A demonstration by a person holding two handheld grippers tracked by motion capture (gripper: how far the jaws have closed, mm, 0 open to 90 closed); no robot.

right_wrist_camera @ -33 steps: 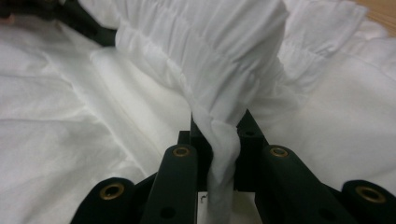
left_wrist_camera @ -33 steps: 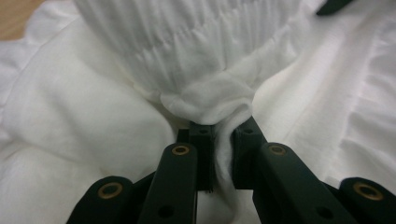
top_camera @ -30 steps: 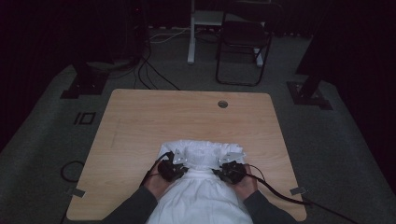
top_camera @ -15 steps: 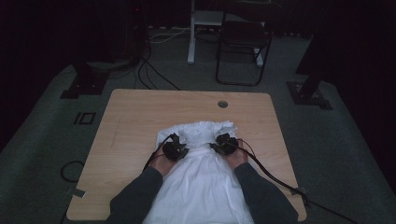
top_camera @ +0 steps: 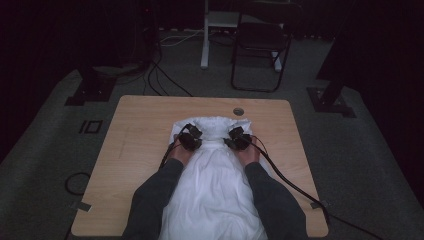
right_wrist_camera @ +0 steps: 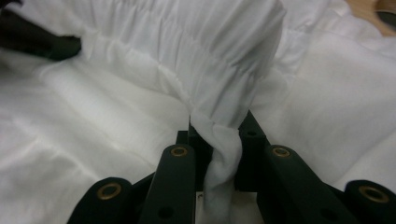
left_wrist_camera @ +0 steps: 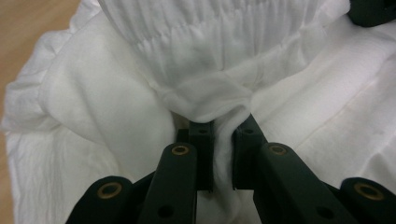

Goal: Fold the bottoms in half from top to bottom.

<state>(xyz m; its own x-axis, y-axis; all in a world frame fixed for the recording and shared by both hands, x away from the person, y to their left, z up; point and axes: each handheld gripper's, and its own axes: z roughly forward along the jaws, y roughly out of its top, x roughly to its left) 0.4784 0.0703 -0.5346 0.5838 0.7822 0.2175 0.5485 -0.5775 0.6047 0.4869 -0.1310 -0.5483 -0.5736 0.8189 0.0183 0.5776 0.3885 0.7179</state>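
both claws, left claw and right claw, pinch the white garment's gathered band, holding it even across the bench for folding.

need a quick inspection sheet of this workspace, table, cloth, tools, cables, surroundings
surface: light wooden table with a round grommet hole near its far edge
job's things: white gathered fabric garment spread from the near edge toward the middle, its elastic end bunched between the tools
clutter: nothing seen
grippers: left tool and right tool each shut on a pinch of the garment, side by side
cables: black cables trail from the tools over the table; more cables on the floor behind
surroundings: grey carpet, black folding chair, white post, dark stand bases
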